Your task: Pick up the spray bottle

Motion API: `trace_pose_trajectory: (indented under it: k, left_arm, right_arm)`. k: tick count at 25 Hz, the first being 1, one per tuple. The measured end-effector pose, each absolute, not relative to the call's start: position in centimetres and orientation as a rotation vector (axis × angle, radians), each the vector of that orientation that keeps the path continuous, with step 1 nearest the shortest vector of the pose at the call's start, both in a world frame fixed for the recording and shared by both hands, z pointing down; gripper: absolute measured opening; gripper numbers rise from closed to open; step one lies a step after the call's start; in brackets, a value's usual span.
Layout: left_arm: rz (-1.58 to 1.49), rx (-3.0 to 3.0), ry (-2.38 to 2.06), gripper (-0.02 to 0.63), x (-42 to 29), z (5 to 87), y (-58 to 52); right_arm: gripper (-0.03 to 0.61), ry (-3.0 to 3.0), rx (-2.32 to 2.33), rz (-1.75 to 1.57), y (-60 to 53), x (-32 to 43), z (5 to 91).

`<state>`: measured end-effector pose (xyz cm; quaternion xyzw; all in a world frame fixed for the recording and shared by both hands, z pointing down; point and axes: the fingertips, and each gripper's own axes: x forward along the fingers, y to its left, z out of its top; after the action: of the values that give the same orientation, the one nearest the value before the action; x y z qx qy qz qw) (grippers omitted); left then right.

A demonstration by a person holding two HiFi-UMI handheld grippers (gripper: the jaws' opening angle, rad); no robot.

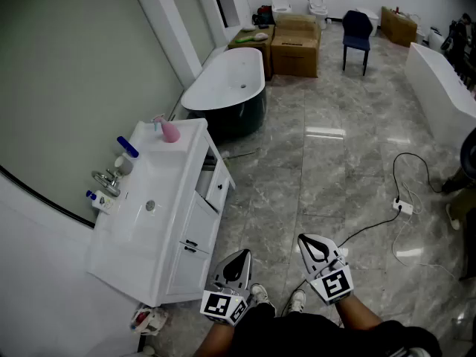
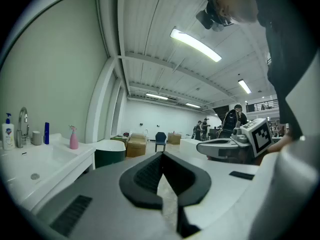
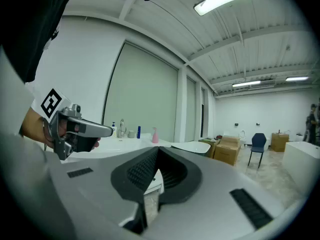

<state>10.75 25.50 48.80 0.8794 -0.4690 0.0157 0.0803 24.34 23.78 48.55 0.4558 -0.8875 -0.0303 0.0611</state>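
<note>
- The pink spray bottle (image 1: 170,130) stands upright on the far corner of the white vanity top (image 1: 175,188), at the end nearest the bathtub (image 1: 223,88).
- Along the wall side of that top, a blue bottle (image 1: 127,147) comes next, then a grey cup (image 1: 123,165) and the chrome faucet (image 1: 108,178) beside the basin.
- My left claw (image 1: 241,253) hangs low near my body, well apart from the spray bottle, its jaws pressed together on nothing.
- My right claw (image 1: 306,239) sits just beside it over the grey floor, its jaws likewise together and empty.
- Both claws point roughly level into the room, towards the cardboard boxes (image 1: 296,44) and a blue chair (image 1: 357,32).
</note>
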Motion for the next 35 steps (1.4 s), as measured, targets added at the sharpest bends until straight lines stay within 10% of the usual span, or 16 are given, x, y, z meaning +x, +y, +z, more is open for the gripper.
trace_pose_trajectory:
  k: [35]
  left_arm:
    - [0.005, 2.698, -1.341, 0.084, 1.6, 48.3, 25.7]
  right_arm:
    - [0.000, -2.685, 1.391, -0.168, 24.5, 13.5, 45.6]
